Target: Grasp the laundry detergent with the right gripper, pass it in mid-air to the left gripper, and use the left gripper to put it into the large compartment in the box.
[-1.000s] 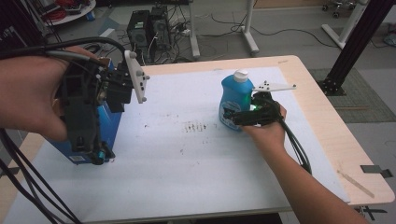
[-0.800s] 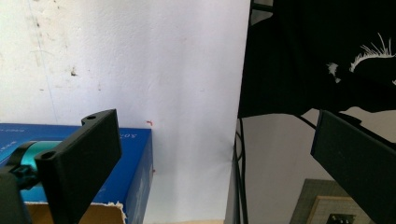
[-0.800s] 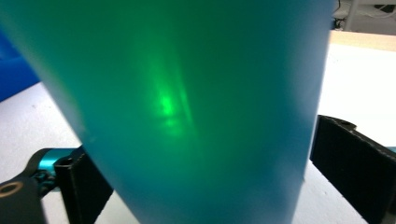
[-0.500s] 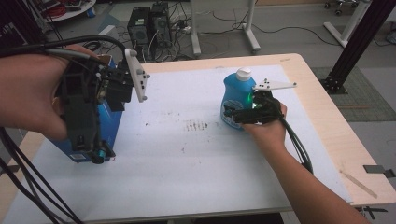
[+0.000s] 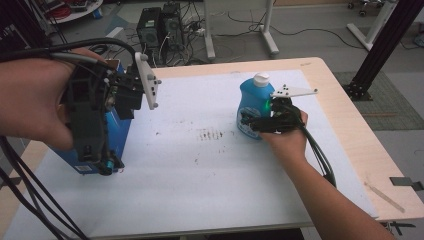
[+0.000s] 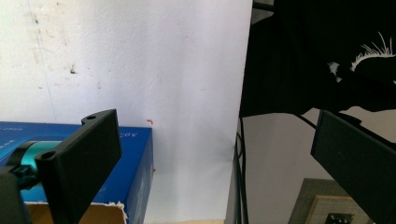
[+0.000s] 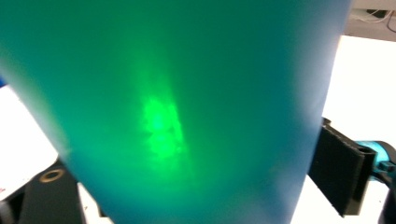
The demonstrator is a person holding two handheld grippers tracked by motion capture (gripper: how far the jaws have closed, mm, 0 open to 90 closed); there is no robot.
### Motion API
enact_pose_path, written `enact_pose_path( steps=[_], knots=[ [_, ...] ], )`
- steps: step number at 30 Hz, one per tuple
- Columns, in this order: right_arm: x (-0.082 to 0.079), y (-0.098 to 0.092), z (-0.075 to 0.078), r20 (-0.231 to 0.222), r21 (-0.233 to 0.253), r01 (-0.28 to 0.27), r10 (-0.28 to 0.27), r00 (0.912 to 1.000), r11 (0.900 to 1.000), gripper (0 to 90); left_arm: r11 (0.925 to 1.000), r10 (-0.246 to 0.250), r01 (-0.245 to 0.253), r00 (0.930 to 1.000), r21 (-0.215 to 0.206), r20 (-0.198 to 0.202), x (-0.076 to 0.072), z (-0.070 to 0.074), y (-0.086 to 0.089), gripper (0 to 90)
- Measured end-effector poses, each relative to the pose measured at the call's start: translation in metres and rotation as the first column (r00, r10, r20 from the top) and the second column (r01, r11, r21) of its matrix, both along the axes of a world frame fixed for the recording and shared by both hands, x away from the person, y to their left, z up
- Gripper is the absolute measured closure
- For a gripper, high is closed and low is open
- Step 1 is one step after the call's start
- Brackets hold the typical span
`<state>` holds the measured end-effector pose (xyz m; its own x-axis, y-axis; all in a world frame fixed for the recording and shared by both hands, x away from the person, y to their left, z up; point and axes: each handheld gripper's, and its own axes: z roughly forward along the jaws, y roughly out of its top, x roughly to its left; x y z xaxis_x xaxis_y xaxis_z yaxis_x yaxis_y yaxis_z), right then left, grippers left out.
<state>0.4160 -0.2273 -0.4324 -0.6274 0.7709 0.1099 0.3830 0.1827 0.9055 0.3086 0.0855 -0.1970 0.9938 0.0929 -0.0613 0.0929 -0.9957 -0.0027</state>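
Holding pose, left gripper (image 5: 107, 165): raised close to the high camera in the person's left hand (image 5: 30, 105), pointing down above the blue box; its cables trail off toward the bottom left corner.
Left jaws: in the left gripper view they stand wide apart with nothing between them, only the white mat and the table edge beyond.
Blue box (image 5: 112, 145): on the left part of the white mat (image 5: 200, 175), mostly covered by the left gripper in the high view; the left gripper view shows its blue top and a torn cardboard edge just under the left jaw.
Right hand (image 5: 285, 142): reaches in from the bottom right, forearm lying over the mat, wrapped around the right gripper (image 5: 250, 122).
Right jaws: one on each side of the blue bottle's lower body; they look pressed against it, though the close view is too blurred to show the contact line.
Blue bottle (image 5: 252, 107): upright on the mat, right of centre, white cap on top; a green glow from the gripper falls on its side.
Mat marks (image 5: 210, 134): dark smudges near the middle, just left of the bottle.
Table (image 5: 350, 120): light wood, bare along the right edge.
Far floor: computer towers (image 5: 160, 27) and cables behind the table.
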Motion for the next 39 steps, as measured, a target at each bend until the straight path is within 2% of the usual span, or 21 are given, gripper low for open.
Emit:
enact_pose_path(
  steps=[10, 16, 29, 36, 37, 38, 39],
  knots=[
    [-0.0008, 0.0009, 0.0001, 0.012, -0.012, -0.005, 0.005, 0.9999, 1.000, 19.3, 1.0000, 0.006, -0.006, 1.0000, 0.000, -0.004, 0.0003, -0.0022, 0.0001, 1.7],
    [-0.0007, 0.0006, -0.0002, 0.014, -0.013, -0.007, 0.007, 0.9999, 1.000, 23.5, 1.0000, 0.005, -0.005, 1.0000, -0.001, -0.006, 0.0011, -0.0021, -0.0011, 1.7],
    [-0.0004, 0.0002, -0.0014, 0.031, -0.018, -0.015, 0.015, 0.9994, 1.000, 25.9, 0.9999, 0.011, -0.011, 0.9999, 0.002, -0.012, 0.0028, -0.0038, -0.0029, 1.7],
    [-0.0014, 0.0022, -0.0019, 0.045, -0.018, -0.033, 0.034, 0.9984, 0.999, 34.3, 0.9999, 0.010, -0.010, 0.9999, 0.002, -0.012, 0.0027, -0.0060, -0.0041, 1.7],
    [-0.0016, 0.0027, -0.0020, 0.050, -0.020, -0.036, 0.037, 0.9981, 0.999, 35.8, 1.0000, 0.006, -0.006, 0.9999, 0.005, -0.012, 0.0030, -0.0057, -0.0040, 1.7],
    [-0.0024, 0.0034, -0.0019, 0.060, -0.025, -0.050, 0.052, 0.9969, 0.998, 41.2, 1.0000, 0.008, -0.008, 0.9999, 0.005, -0.012, 0.0031, -0.0054, -0.0034, 1.7],
    [-0.0024, 0.0034, -0.0019, 0.060, -0.025, -0.050, 0.052, 0.9969, 0.998, 41.2, 1.0000, 0.008, -0.008, 0.9999, 0.005, -0.012, 0.0031, -0.0054, -0.0034, 1.7]
  ],
)
